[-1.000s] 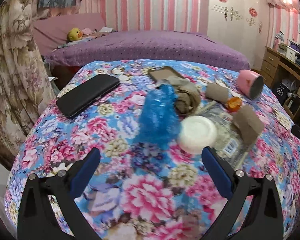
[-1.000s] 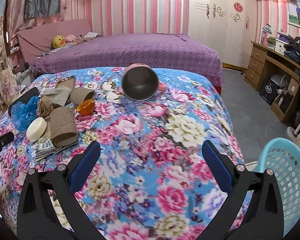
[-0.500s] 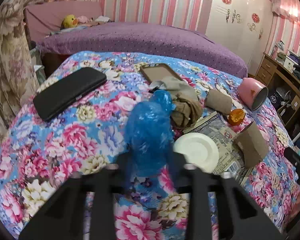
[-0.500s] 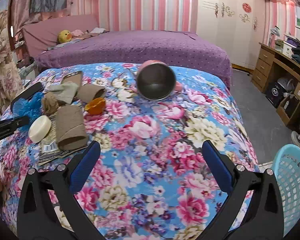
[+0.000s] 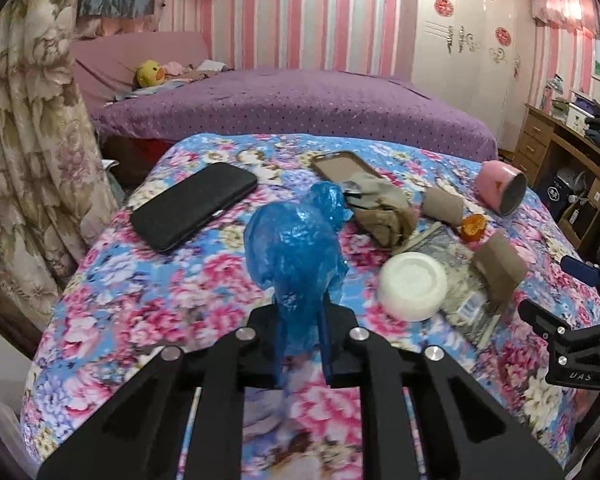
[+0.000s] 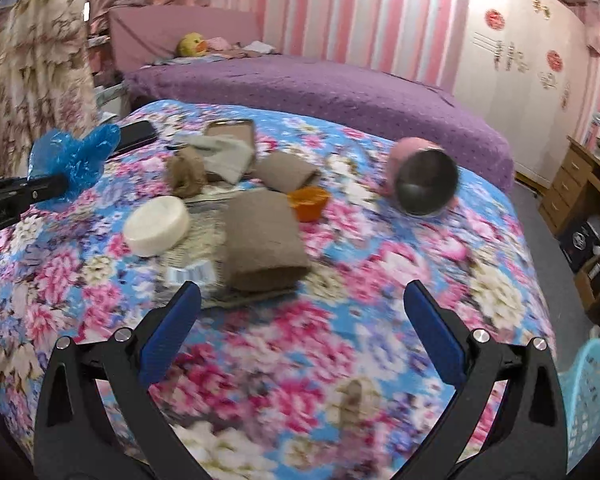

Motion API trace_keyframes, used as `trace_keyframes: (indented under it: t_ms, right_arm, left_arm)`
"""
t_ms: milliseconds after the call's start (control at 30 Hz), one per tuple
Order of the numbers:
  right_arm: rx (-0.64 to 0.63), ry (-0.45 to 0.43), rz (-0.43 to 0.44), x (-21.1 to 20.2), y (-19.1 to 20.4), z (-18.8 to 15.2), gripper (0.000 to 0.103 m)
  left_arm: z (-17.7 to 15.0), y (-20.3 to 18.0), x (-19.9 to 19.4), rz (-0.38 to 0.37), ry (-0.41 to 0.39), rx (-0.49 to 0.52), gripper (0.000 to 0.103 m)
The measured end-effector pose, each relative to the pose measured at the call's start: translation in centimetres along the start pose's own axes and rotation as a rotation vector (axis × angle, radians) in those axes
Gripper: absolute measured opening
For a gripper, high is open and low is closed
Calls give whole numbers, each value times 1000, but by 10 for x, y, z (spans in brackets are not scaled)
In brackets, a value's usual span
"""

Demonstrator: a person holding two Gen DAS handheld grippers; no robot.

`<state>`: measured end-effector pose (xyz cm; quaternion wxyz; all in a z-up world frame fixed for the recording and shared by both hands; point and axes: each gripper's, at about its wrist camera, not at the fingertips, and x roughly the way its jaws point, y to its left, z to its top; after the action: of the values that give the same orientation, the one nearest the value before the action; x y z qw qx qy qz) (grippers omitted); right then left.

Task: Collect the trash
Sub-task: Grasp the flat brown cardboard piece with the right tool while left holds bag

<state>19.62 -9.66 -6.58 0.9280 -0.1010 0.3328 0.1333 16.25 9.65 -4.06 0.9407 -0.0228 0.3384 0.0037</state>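
Two claws over a flowered bed (image 5: 148, 300): left claw (image 5: 300, 340), just closed, clamps a blue plastic bag (image 5: 296, 248); right claw (image 6: 300, 332) stands apart, empty.

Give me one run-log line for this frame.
step: first pickup | left gripper: jaws just closed, shut on blue plastic bag | right gripper: open, empty | basket: right of bed
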Motion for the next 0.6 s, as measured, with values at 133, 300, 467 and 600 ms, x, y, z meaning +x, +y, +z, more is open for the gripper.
trace_keyframes:
  t_ms: [133, 300, 467, 600]
  right_arm:
    - [-1, 0, 16, 15, 6, 11, 99]
    - [63, 31, 54, 37, -2, 23, 89]
    - [86, 61, 115, 43, -6, 22, 51]
    - [58, 5, 82, 28, -5, 20, 49]
  left_arm:
    - [-2, 18, 7, 21, 27, -47, 14]
    - [-2, 24, 14, 31, 45, -66, 14]
    - [0, 22, 21, 27, 63, -78, 14]
    - [2, 15, 18, 29, 50, -61, 14]
